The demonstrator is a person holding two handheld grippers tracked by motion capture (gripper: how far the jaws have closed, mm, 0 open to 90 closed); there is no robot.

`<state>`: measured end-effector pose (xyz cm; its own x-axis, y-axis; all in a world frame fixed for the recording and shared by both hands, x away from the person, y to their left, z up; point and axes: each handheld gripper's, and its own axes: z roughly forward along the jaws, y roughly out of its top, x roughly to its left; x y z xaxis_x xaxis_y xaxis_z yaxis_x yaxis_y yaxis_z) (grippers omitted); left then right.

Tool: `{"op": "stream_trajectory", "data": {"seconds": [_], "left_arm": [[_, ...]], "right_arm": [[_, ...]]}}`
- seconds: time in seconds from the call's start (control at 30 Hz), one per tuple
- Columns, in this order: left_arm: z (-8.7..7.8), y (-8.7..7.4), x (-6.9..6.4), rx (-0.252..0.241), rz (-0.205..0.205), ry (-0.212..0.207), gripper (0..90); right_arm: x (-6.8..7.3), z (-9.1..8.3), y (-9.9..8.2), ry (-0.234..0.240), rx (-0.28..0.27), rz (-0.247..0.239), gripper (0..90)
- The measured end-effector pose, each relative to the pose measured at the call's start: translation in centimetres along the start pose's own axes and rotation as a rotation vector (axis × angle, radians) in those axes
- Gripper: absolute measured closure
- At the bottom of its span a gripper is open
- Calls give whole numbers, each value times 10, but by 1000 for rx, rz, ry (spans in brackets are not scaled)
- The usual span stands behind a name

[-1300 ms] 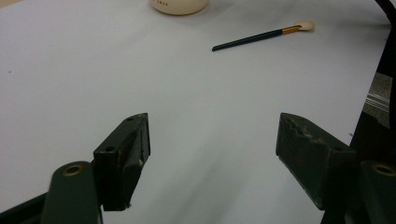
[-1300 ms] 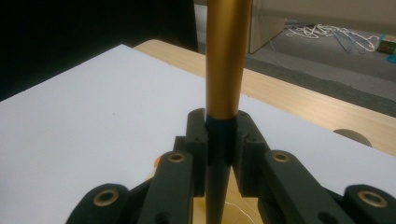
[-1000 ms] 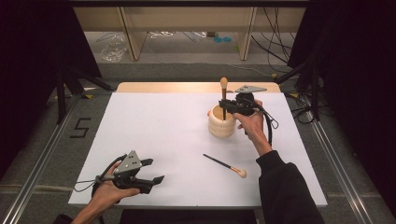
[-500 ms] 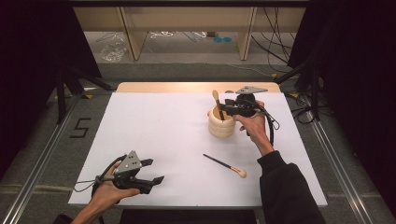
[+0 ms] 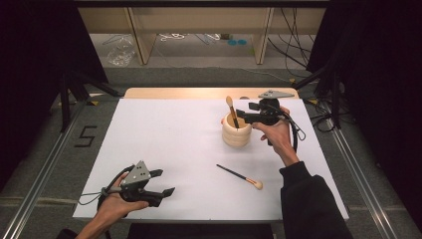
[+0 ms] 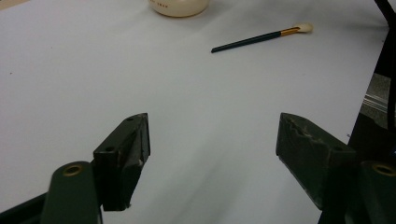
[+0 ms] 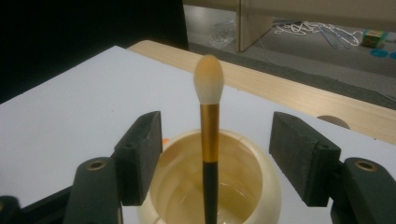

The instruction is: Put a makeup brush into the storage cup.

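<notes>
1. We saw a makeup brush (image 7: 208,135) standing in the cream ribbed holder (image 5: 236,132), handle down and bristle tip up, leaning against the rim.
2. A second ago that brush was gripped upright above the holder; now it rested inside, so we judged this placement done.
3. The right claw (image 5: 245,115) stayed just beside the holder's mouth. Its jaws had just been opening and stood wide on either side of the brush, with the pads (image 7: 142,154) clear of the handle: the brush was between them but not held.
4. A second makeup brush (image 5: 240,176) lay flat on the white surface (image 5: 169,134), nearer the person than the holder, its pale tip pointing toward the right edge. We judged it the next piece to collect.
5. The left claw (image 5: 161,183) rested low at the near left corner, well apart from both brushes, jaws spread wide and empty, as it had been a second ago.
</notes>
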<state>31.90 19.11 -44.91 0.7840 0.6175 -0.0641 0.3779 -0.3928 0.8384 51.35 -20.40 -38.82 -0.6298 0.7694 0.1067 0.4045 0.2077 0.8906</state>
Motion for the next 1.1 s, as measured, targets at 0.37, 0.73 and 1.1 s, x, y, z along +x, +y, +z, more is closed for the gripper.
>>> {"op": "stream_trajectory", "data": {"seconds": [0.37,0.73,1.1], "left_arm": [[-2,0,1,-8,-8,7,260],[-3,1,2,-12,-3,8,255],[-4,1,1,-15,-11,10,251]], "right_arm": [[12,-17,-3,-10,7,-34,277],[21,-30,-12,22,24,-68,239],[35,-43,-21,47,50,-100,236]]}}
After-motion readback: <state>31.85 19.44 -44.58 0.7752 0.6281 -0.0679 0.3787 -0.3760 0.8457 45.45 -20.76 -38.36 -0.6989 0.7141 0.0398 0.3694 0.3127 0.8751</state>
